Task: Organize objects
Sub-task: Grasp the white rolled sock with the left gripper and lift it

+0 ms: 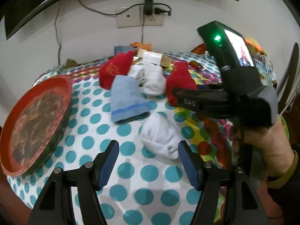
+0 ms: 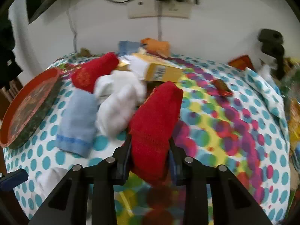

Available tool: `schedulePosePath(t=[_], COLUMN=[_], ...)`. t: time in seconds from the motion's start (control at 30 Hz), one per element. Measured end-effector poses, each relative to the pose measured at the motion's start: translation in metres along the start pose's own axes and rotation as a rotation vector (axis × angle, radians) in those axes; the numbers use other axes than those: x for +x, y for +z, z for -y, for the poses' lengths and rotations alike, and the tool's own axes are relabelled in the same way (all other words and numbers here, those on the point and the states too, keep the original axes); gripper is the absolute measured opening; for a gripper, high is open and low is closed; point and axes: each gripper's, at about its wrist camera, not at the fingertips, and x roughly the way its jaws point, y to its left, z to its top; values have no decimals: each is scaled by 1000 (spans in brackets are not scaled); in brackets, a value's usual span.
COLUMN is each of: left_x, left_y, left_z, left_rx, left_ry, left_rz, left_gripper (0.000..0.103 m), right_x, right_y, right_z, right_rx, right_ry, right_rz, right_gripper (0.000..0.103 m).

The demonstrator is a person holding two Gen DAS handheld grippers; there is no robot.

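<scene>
My right gripper [image 2: 150,144] is shut on a red sock [image 2: 155,120] and holds it over the dotted tablecloth; it shows from the side in the left wrist view [image 1: 176,93], with the sock [image 1: 178,80] at its tips. My left gripper [image 1: 148,150] is open and empty, with a white sock [image 1: 161,136] lying just ahead between its fingers. A light blue sock [image 1: 125,99], a bundle of white socks [image 1: 150,80] and a second red sock [image 1: 116,67] lie further back. They also show in the right wrist view: blue sock [image 2: 76,121], white bundle [image 2: 118,101], second red sock [image 2: 91,71].
A round red tray [image 1: 33,123] rests tilted at the table's left edge. A yellow-and-white box [image 2: 157,67] lies behind the socks, with blue and orange cloths [image 2: 155,46] near the wall. A small red wrapper [image 2: 223,89] lies to the right. Clutter lines the right edge.
</scene>
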Motion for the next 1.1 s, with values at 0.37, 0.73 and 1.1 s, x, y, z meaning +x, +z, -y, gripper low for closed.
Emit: schedulePosePath(t=[0.37,0.73,1.1], left_x=[30,42,35], left_y=[17,23,25], left_z=[23,22,18], left_rx=[38,11,17], left_ry=[-4,-41,-13], left_rz=[-8,-26,-2], left_gripper=[67,59,53], right_x=[-1,1,1], right_y=[-6,-8,-9], right_z=[24,30,31], right_rx=[50,77,85], right_ry=[-29,-12,-6], right_rz=[8,5,4], right_gripper=[31,32,33])
